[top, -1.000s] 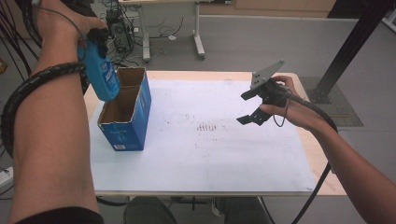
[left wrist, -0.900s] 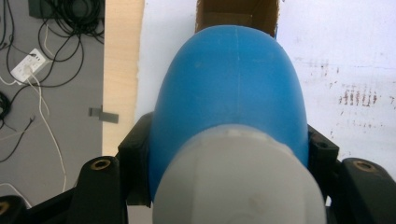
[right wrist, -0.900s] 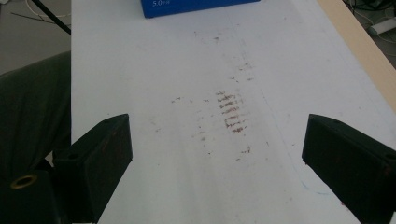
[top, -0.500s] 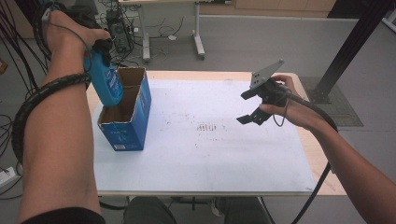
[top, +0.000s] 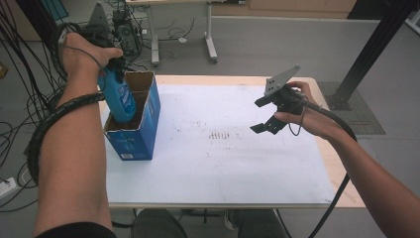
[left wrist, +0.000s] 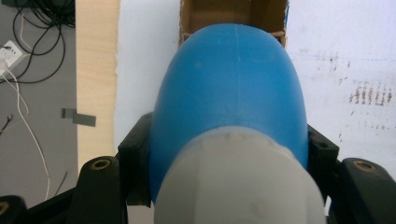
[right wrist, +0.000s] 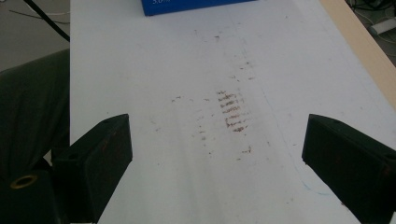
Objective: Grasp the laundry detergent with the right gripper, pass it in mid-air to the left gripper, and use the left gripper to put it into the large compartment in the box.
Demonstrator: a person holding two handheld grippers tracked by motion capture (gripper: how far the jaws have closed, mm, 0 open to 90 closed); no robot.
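A blue bottle [top: 120, 101] with a grey cap [left wrist: 238, 186] hangs bottom-down, its lower end inside the open top of a blue cardboard box [top: 136, 136] at the table's left. My left gripper [top: 113, 67] is shut on the bottle near its cap, and its black jaws press both sides of the bottle [left wrist: 233, 88]. Over the right half of the table my right gripper [top: 266, 115] stands open above the white sheet, with nothing between its fingers [right wrist: 100, 158].
A white sheet [top: 223, 148] with brown scuff marks [right wrist: 231, 109] covers most of the wooden table [top: 337, 163]. Cables [top: 15, 99] and desk legs crowd the floor at the far left and back. A black post [top: 376, 44] rises at the right.
My left hand has come down with the bottle, whose lower end has gone from above the box into its opening. The right gripper has stayed where it was.
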